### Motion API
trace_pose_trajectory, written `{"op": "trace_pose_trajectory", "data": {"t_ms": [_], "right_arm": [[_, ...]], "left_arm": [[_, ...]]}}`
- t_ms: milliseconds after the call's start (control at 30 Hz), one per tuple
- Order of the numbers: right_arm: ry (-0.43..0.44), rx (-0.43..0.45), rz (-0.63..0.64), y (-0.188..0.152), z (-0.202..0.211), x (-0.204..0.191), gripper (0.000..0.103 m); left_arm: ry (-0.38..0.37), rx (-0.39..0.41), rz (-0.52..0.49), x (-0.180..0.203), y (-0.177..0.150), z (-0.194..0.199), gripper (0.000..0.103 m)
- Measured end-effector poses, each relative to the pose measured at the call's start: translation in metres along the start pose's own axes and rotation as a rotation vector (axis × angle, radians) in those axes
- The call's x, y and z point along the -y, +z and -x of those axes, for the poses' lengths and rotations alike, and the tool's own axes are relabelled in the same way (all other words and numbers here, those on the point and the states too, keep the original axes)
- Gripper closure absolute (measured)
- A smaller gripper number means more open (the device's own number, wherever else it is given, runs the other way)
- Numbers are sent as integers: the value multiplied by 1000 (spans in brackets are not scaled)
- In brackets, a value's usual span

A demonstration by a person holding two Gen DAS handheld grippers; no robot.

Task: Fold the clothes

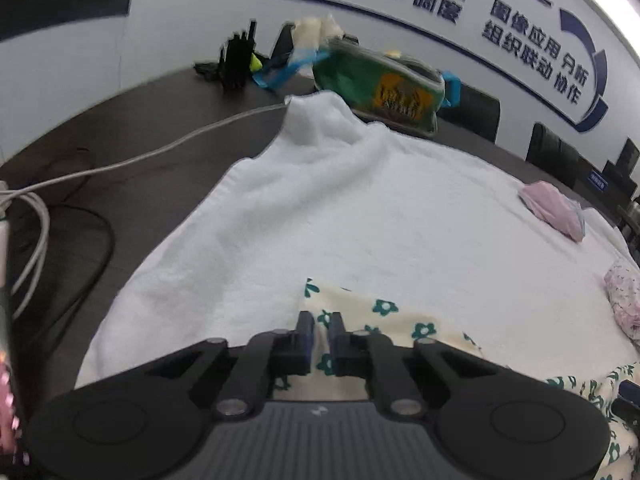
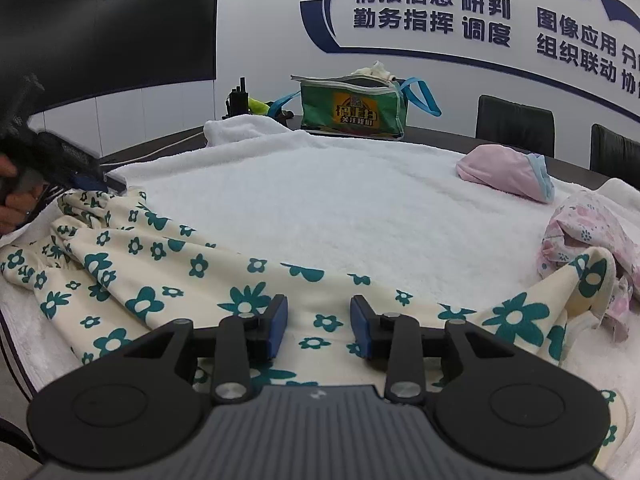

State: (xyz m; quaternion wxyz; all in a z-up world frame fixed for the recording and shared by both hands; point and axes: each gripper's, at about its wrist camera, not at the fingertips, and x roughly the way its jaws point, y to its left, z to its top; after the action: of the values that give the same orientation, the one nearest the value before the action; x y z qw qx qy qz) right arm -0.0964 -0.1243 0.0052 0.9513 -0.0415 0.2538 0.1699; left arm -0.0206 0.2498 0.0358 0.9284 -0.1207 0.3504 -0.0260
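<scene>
Left gripper (image 1: pixel 319 326) pinching an edge of the flowered garment (image 2: pixel 168 280), low in the frame. Right gripper (image 2: pixel 319 322) spread wide, hovering over that garment, bottom centre. Garment lying crumpled across the white towel (image 2: pixel 360 208) covering the desk (image 1: pixel 120 140). Pink garment (image 2: pixel 504 174) at right; green bag (image 2: pixel 352 110) behind.

The left gripper (image 1: pixel 319 330) has its jaws nearly closed, a narrow gap between them. The right gripper (image 2: pixel 319 326) is spread wide, level and low.
</scene>
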Motion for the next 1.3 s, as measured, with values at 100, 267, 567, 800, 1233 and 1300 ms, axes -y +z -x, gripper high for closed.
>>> {"op": "trace_pose_trajectory", "data": {"t_ms": [100,267,567,800,1233,1300], "right_arm": [[3,-4,-5,0,-1,1,68],[6,-9,-15,1,-2,3,68],[-5,-7,-14,1,-2,2,67],[3,0,-31,0,0,4,67],[14,-5,-52,0,-1,6,66],[10,-3,-53,1,0,6,66]], "left_arm": [[61,69,44,-1,-20,26,103],[155,144,100,-6,-48,63,103],[51,155,-111,9,-46,82,79],[41,44,-290,29,-38,72,84],[118,144,-331,41,-35,57,84],[61,173,-314,44,-40,80,70]]}}
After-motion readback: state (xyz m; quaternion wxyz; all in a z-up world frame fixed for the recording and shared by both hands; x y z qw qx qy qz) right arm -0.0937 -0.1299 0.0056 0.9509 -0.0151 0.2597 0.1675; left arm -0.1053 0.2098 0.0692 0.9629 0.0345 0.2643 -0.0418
